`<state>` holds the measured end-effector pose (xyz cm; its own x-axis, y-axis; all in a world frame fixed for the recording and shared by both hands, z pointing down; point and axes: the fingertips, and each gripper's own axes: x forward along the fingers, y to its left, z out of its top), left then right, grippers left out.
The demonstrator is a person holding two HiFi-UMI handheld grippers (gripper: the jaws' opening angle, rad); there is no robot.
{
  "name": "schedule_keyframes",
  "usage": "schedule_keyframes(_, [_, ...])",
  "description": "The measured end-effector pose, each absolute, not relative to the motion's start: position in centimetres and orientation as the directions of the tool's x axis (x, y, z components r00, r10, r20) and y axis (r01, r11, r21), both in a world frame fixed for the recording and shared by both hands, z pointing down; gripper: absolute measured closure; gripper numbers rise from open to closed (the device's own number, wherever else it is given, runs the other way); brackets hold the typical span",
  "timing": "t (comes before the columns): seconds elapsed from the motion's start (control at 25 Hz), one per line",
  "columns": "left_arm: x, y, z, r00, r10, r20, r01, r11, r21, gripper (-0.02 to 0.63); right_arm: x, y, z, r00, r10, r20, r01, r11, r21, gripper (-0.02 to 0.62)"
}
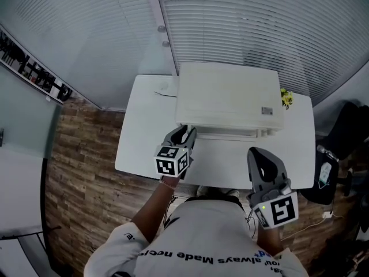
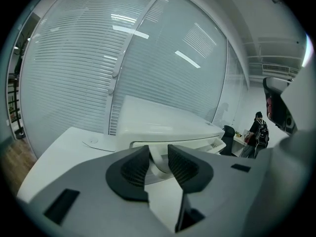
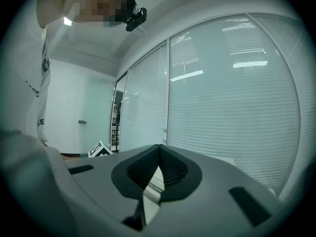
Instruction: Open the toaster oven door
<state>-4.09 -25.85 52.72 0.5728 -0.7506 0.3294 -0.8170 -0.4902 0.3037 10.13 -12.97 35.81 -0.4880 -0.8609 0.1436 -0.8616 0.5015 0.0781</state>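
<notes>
A white toaster oven (image 1: 228, 97) stands at the back of the white table (image 1: 144, 137), its door facing me. The door handle (image 1: 230, 134) runs along the front as a pale bar. My left gripper (image 1: 185, 134) is at the handle's left end. In the left gripper view the left gripper (image 2: 159, 154) has its dark pads closed on the white handle (image 2: 157, 161), with the oven (image 2: 158, 120) just behind. I cannot tell whether the door is ajar. My right gripper (image 1: 260, 153) hovers at the table's front right, away from the oven. Seen close, the right gripper (image 3: 159, 152) is shut and holds nothing.
A small yellow object (image 1: 286, 98) lies beside the oven's right rear corner. A dark chair (image 1: 346, 131) stands right of the table. Glass walls with blinds (image 1: 248, 22) run behind the oven. A person (image 2: 259, 130) stands far off in the room.
</notes>
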Motion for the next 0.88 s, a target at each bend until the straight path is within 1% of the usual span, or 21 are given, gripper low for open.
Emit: schedule_keyframes(0.88, [-4.4, -22.0, 54.4, 0.589, -0.710, 0.387, -0.808, -0.505, 0.305, 0.490, 9.3, -11.2, 35.4, -0.506, -0.852, 0.137, -0.850, 0.519, 0.092, 0.588])
